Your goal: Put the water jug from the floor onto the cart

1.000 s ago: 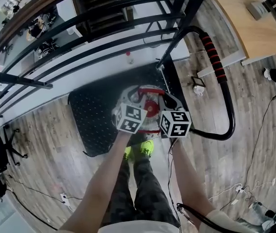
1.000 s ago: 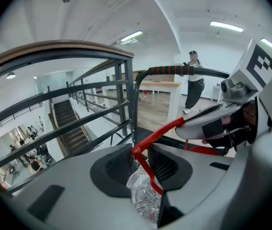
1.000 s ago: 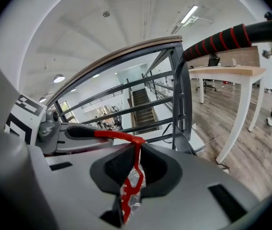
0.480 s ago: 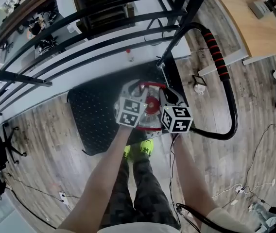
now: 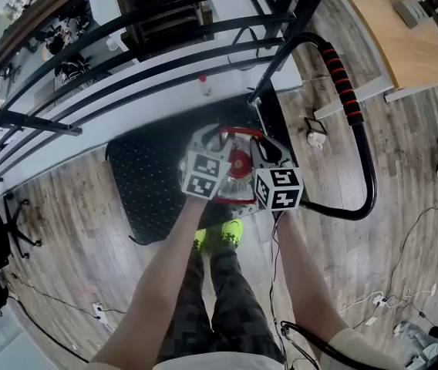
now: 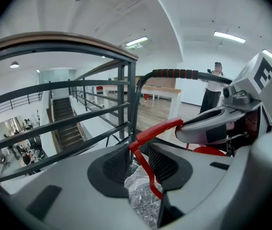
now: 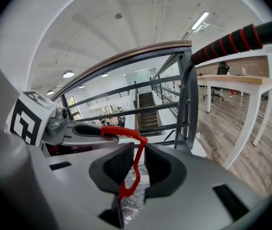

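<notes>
Both the left gripper (image 6: 138,166) and right gripper (image 7: 132,170) were clamped on the red handle (image 6: 156,128) of the water jug (image 5: 236,168), mid-frame over the black deck of the cart (image 5: 146,185). The lift seemed done; setting down and releasing remained.

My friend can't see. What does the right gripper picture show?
The right gripper is clamped on the thin red handle of a clear plastic water jug. Beyond are a dark railing and the cart handle with its red-and-black grip.
</notes>
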`<state>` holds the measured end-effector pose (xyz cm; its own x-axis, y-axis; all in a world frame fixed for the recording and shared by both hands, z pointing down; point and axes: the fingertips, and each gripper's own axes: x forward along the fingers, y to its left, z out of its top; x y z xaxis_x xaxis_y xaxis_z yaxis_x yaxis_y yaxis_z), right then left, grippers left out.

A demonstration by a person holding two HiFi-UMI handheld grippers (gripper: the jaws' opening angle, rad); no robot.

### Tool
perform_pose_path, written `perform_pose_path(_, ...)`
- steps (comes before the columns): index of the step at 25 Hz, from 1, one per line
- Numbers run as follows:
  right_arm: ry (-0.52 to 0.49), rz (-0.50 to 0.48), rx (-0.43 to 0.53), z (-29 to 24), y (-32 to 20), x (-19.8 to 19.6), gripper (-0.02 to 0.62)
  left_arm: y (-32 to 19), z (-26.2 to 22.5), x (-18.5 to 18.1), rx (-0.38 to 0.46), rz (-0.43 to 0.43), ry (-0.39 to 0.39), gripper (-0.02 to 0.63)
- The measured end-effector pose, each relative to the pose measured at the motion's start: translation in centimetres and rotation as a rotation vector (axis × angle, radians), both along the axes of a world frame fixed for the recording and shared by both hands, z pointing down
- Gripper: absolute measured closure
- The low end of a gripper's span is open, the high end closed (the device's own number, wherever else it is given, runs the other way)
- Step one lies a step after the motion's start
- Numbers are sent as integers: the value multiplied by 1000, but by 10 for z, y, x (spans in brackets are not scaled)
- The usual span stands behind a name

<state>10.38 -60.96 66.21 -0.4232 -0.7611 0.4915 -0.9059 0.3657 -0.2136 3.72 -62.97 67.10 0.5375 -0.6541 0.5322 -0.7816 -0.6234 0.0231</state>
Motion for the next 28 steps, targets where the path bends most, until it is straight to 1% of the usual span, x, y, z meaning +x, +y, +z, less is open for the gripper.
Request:
perform_pose_path(1, 6, 0, 6, 0, 1, 0, 546, 1, 0, 0, -5, 5, -1, 505)
perform_pose_path(2, 2, 2, 7, 0, 2, 1, 523, 2, 0, 0, -10, 10, 0, 505)
perform_pose_path(3, -8, 4, 5, 0, 3, 1, 480, 3, 0, -1, -14, 12, 1, 505)
perform_pose_path(5, -19, 5, -1, 0, 3, 1, 446, 3, 0, -3, -14, 12, 1, 502)
perform_pose_path(9, -7, 4, -1, 2, 4, 3, 443, 7, -3, -9, 13, 7, 11, 489)
perform_pose_path(13, 8, 3, 4, -3, 7, 7, 437, 13, -6, -19, 10, -17, 20, 460)
perform_pose_path(17, 22, 10, 17, -14, 10, 4, 437, 18, -19, -30, 22, -38, 31, 457)
perform_pose_path(22, 26, 22, 25, -37, 18, -5, 437, 21, -50, -40, 35, -33, 30, 457)
perform_pose_path(25, 16, 16, 31, -58, 18, -17, 439, 20, -80, -52, 58, -47, 32, 457)
perform_pose_path(28, 2, 7, 30, -84, 28, -25, 440, 30, -109, -58, 65, -69, 47, 457)
